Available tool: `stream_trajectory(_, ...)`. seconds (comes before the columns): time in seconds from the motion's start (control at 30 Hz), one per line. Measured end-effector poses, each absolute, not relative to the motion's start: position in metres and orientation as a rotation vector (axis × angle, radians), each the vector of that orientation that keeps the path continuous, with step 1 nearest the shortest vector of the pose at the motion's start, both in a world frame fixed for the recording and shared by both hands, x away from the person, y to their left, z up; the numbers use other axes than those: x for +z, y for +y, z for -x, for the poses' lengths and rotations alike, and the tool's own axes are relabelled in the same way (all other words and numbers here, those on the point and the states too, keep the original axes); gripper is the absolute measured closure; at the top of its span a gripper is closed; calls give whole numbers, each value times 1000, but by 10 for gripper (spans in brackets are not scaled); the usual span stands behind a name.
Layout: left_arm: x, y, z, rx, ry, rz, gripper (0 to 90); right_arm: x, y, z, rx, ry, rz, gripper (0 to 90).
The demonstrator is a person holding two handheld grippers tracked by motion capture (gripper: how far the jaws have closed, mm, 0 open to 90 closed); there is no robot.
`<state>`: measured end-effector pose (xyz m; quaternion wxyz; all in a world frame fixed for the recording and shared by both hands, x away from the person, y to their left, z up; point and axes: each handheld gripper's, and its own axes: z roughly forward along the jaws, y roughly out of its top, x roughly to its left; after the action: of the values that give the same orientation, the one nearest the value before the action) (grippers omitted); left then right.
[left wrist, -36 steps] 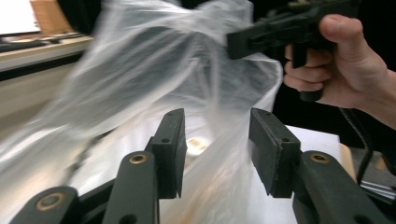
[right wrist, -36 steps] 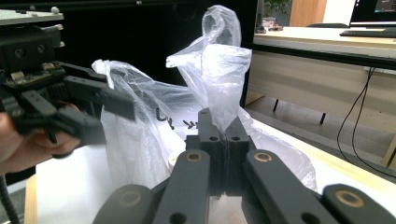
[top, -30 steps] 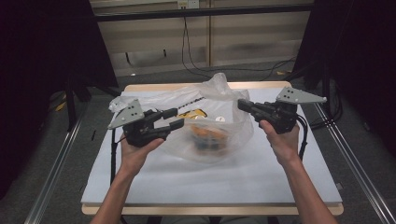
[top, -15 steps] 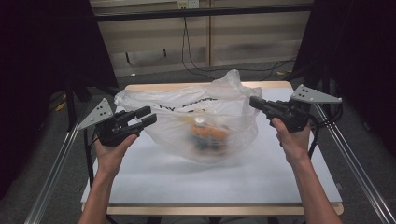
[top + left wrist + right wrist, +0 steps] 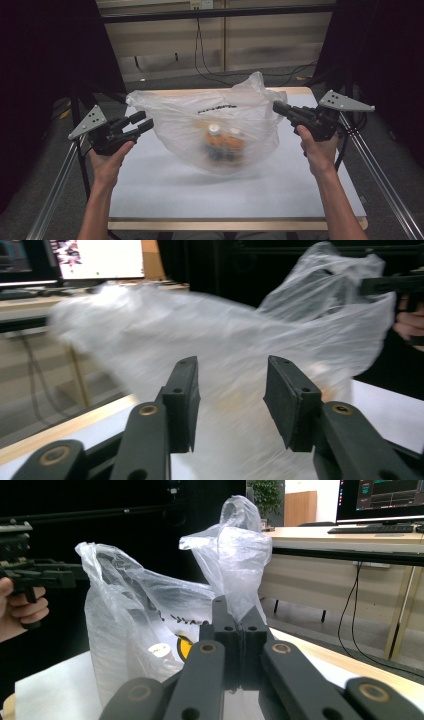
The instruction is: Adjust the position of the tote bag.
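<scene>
Right gripper (image 5: 281, 108): jaws pressed together on a pinch of the plastic bag (image 5: 210, 127), at its right-hand edge; in the right gripper view the film bunches up straight out of the closed jaws (image 5: 239, 630). Right hand (image 5: 314, 145) sits under the gripper body, forearm coming up from the bottom right, wrist raised, gripper pointing inward and slightly toward the far side. Left gripper (image 5: 142, 123): jaws apart, nothing between them; the left gripper view shows an open gap (image 5: 230, 395) with the bag beyond it, blurred. It sits just beside the bag's left edge; contact can't be told from the high view. Left hand (image 5: 107, 160) grips from below, forearm rising from bottom left, gripper aimed right toward the bag, held out over the worktop's left edge. Bag: clear thin plastic, mouth pulled wide, right side hoisted, body sagging in the middle above the white worktop (image 5: 165, 195); whether its bottom touches the surface can't be told. Inside, low at centre, sit orange-labelled bottles (image 5: 222, 142), one with a white cap; a dark printed line runs across the far wall of the film. Bag hangs between the two grippers, roughly mid-worktop, nearer the far edge.
</scene>
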<state>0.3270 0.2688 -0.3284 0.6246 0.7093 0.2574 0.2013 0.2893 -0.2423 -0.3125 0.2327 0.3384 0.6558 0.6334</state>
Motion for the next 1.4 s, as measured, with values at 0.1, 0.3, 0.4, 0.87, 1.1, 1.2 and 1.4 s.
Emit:
stream_trajectory(0.1,-333,275,-332,460,629,-1616,494,-312,-244,-288,1738,1797,-932,894)
stream_trajectory(0.3,-342,266,-345,423,662,-1621,301,-311,-244,-288,1739,1790,-935,894)
stream_trajectory(0.4,-345,256,-351,401,648,-1645,339,-310,-245,-288,1742,1786,-926,894)
stream_trajectory(0.87,-314,231,-342,372,465,-1636,900,-292,-265,-280,1752,1662,-959,896)
stream_trajectory(1.1,-307,224,-332,356,391,-1679,900,-278,-280,-276,1689,1564,-1024,896)
stream_trajectory(1.2,-312,225,-328,350,365,-1693,900,-282,-285,-275,1677,1563,-1040,896)
stream_trajectory(1.4,-327,222,-324,320,371,-1758,900,-302,-282,-279,1687,1641,-1050,896)
